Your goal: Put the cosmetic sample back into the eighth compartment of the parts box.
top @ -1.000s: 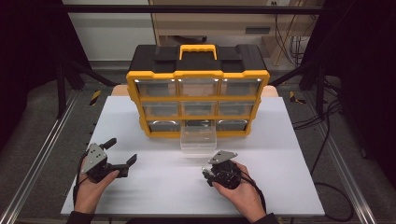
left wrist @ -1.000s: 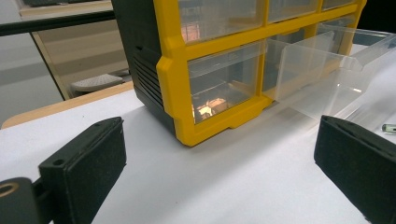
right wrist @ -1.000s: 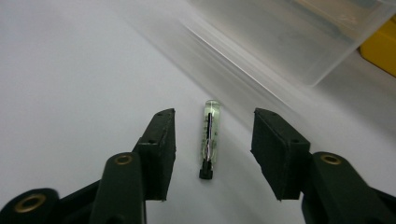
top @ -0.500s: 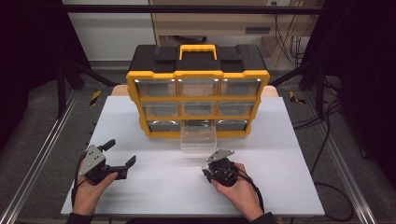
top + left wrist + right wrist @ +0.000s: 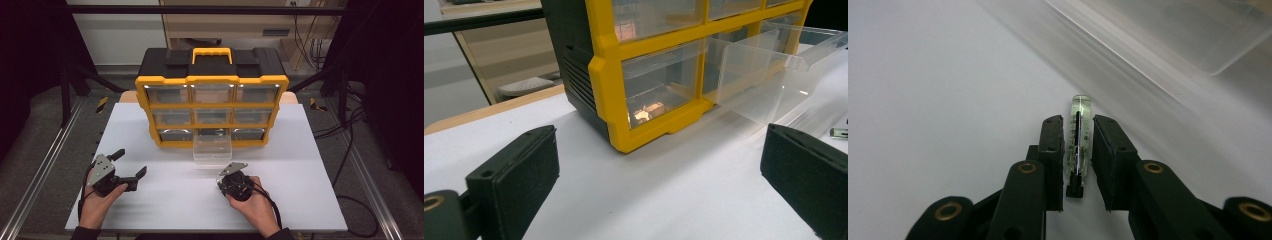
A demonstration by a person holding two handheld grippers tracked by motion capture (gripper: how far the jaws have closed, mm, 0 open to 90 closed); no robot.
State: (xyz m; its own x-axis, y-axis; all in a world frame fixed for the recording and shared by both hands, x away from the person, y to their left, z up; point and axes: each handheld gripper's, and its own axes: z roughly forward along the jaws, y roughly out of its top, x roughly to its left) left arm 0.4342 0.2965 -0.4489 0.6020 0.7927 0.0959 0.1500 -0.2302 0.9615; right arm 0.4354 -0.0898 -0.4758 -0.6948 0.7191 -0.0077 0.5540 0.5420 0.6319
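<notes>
The small clear tube [image 5: 1079,145], with a dark strip inside and a black end toward the camera, lies on the white tabletop [image 5: 165,210] between the two jaws of the right gripper [image 5: 1078,150]. The jaws have just been closing around it and now stand narrow, one on each side of the tube; a thin gap remains at the left pad, and I cannot tell whether the right pad presses on it. The tube's rounded clear tip pokes out just past the jaw ends. In the high view the right gripper [image 5: 231,172] sits on the tabletop in the person's right hand [image 5: 252,200], just in front of the clear drawer [image 5: 212,150].

That drawer is pulled out of the bottom row, middle slot, of the yellow and black parts cabinet [image 5: 212,107], and its front rests on the tabletop. The cabinet stands at the far middle of the tabletop, its other drawers pushed in and its yellow handle on top.

The left gripper [image 5: 129,167] is held in the left hand [image 5: 97,205] near the front left of the tabletop, well apart from the tube. Its jaws stand wide open with nothing between them, facing the cabinet's left corner [image 5: 611,85].
</notes>
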